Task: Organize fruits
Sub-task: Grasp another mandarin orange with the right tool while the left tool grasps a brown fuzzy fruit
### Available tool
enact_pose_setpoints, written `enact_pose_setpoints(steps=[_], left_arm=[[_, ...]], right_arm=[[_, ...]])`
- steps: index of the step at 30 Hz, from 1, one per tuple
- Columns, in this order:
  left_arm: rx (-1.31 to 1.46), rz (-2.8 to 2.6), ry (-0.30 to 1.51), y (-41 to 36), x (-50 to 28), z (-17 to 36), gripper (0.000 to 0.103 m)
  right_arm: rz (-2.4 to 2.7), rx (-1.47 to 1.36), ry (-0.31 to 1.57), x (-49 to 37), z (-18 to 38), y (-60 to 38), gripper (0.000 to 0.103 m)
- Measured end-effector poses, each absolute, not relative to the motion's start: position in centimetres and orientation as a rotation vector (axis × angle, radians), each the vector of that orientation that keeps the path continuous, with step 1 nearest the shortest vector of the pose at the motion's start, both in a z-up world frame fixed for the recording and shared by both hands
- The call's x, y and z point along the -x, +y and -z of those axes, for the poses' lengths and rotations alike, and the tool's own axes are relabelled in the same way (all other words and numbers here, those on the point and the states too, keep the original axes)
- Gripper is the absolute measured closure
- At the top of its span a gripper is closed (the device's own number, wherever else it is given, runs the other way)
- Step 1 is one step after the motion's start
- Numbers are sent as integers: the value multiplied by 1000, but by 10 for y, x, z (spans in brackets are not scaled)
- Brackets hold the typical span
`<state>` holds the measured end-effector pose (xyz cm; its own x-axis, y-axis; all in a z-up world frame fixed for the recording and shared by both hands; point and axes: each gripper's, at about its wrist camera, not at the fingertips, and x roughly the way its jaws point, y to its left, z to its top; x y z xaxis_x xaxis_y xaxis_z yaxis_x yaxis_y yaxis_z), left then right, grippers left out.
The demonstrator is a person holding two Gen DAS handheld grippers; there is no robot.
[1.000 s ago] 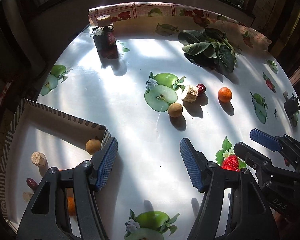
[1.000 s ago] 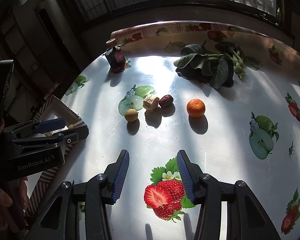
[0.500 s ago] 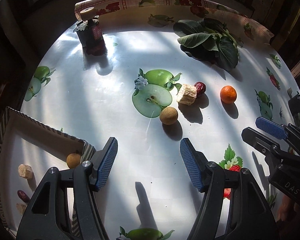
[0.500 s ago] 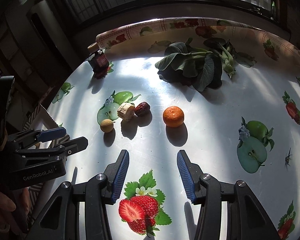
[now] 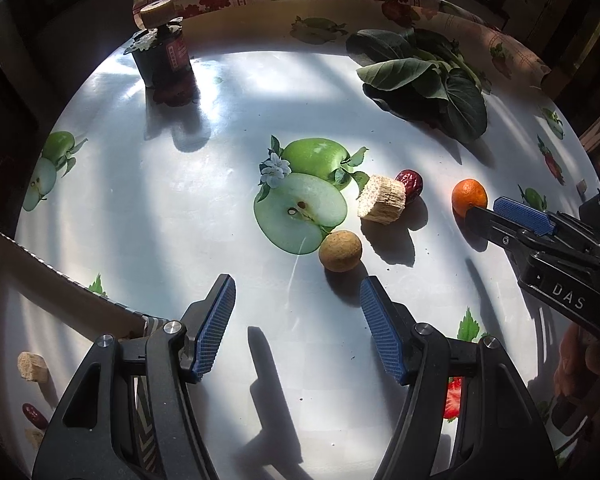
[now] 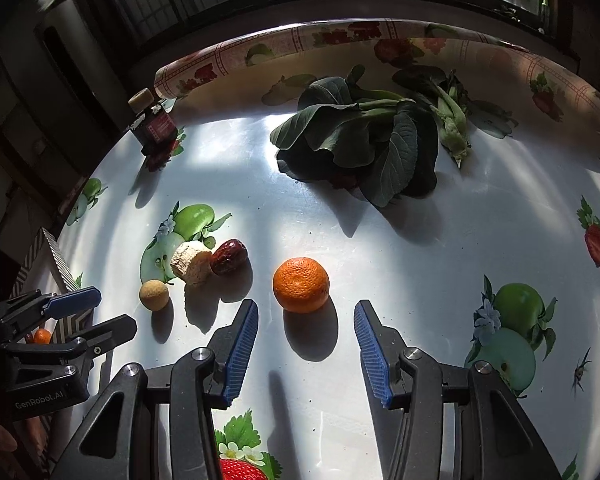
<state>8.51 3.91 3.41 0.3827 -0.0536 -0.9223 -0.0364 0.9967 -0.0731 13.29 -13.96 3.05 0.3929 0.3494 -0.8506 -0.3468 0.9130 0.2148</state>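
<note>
An orange mandarin (image 6: 301,285) lies on the table just ahead of my open, empty right gripper (image 6: 306,350); it also shows in the left wrist view (image 5: 469,197). A tan round fruit (image 5: 340,250), a beige cut chunk (image 5: 381,199) and a red date (image 5: 410,185) lie ahead of my open, empty left gripper (image 5: 298,322). The same three show left of the mandarin in the right wrist view: round fruit (image 6: 153,295), chunk (image 6: 191,266), date (image 6: 229,257). A striped-rim box (image 5: 60,304) at the left holds a chunk (image 5: 31,365) and a date (image 5: 34,416).
Leafy greens (image 6: 372,148) lie at the back of the table. A dark jar (image 5: 165,56) with a cork lid stands at the back left. The tablecloth carries printed apples and strawberries. The right gripper shows at the right edge of the left wrist view (image 5: 512,218).
Both grippers have moved forward toward the fruit. The mandarin now lies close in front of the right fingers, and the tan fruit close ahead of the left ones. Both stay open.
</note>
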Motion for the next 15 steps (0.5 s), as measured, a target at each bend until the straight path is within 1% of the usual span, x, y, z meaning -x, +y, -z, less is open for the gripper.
enact_pose_setpoints(steps=[9, 11, 12, 13, 14, 15], left_arm=[[64, 85, 1173, 27, -103, -26, 38], [72, 94, 1177, 26, -106, -24, 39], [74, 98, 1175, 26, -106, -23, 47], [76, 104, 1178, 26, -106, -21, 53], [69, 103, 1173, 25, -105, -21, 60], [62, 104, 1163, 25, -104, -21, 66]], right_arm=[[-446, 5, 1057, -147, -26, -138, 55], [-461, 6, 1062, -149, -24, -135, 62], [-465, 15, 1064, -149, -23, -133, 64], [-469, 27, 1064, -149, -22, -130, 70], [-471, 38, 1063, -149, -21, -128, 73], [-465, 48, 1052, -148, -21, -126, 73]])
